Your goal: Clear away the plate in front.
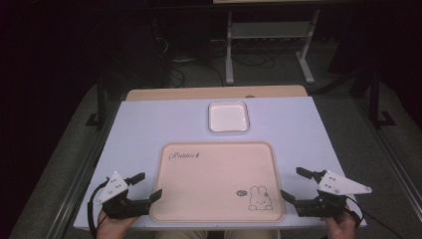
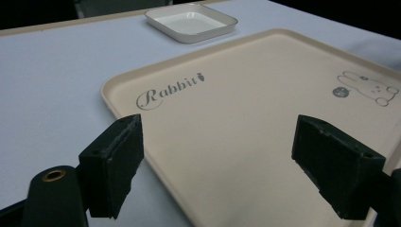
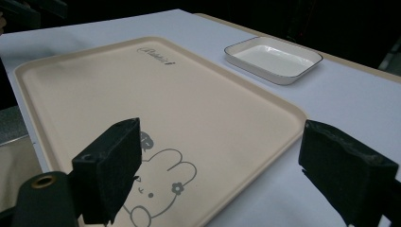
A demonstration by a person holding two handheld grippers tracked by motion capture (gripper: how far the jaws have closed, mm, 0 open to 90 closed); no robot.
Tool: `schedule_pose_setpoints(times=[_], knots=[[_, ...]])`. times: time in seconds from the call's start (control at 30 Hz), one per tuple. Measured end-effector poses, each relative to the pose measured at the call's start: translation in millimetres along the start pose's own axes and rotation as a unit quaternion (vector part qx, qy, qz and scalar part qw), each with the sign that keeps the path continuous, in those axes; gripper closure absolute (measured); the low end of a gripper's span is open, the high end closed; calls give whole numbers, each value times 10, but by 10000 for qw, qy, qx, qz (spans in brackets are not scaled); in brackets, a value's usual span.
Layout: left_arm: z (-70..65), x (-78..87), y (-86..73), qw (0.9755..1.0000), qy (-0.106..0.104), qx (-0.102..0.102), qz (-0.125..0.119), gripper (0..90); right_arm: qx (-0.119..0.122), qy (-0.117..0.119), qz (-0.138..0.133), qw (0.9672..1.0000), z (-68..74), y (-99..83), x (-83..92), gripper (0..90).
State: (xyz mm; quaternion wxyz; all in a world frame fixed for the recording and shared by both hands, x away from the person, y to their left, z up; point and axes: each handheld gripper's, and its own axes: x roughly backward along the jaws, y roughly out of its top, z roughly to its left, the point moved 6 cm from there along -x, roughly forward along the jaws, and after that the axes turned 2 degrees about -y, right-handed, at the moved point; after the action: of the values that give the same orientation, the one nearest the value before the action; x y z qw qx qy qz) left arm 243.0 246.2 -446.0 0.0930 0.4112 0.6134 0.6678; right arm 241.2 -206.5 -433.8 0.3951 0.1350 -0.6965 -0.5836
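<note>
Flanking the smooth cream rectangular tray at the counter's near edge, my left gripper and right gripper hold matte black jaws spread, empty.

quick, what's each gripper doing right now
left gripper: open, holding nothing, by the tray's left edge
right gripper: open, holding nothing, by the tray's right edge

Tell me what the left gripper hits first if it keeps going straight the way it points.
Probably the beige tray: the open left gripper points across its near left corner. Height over the tray is hard to judge.
</note>
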Motion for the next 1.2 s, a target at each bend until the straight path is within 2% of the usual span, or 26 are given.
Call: schedule_pose_setpoints(times=[0.33, 0.53, 0.63, 0.83, 1.13, 1.2], knots=[[4, -48, 26, 10000, -52, 0, 30, 173, -19, -8, -25, 10000, -7, 1, 0, 131], [-14, -101, 94, 9999, -123, -91, 24, 174, -26, -51, -28, 10000, -6, -2, 9, 131], [8, -109, 150, 9998, -42, -170, 13, 175, -62, -68, -38, 10000, -14, -4, 13, 131], [41, -123, 246, 9999, -55, -153, -33, 184, -92, -102, -59, 9999, -25, -7, 29, 131], [16, -310, 336, 9997, -158, -187, 8, 181, -116, -138, -78, 9998, -31, -3, 17, 131], [21, -382, 330, 9997, -181, -137, 71, 181, -169, -90, -50, 9998, -32, -3, -14, 131]])
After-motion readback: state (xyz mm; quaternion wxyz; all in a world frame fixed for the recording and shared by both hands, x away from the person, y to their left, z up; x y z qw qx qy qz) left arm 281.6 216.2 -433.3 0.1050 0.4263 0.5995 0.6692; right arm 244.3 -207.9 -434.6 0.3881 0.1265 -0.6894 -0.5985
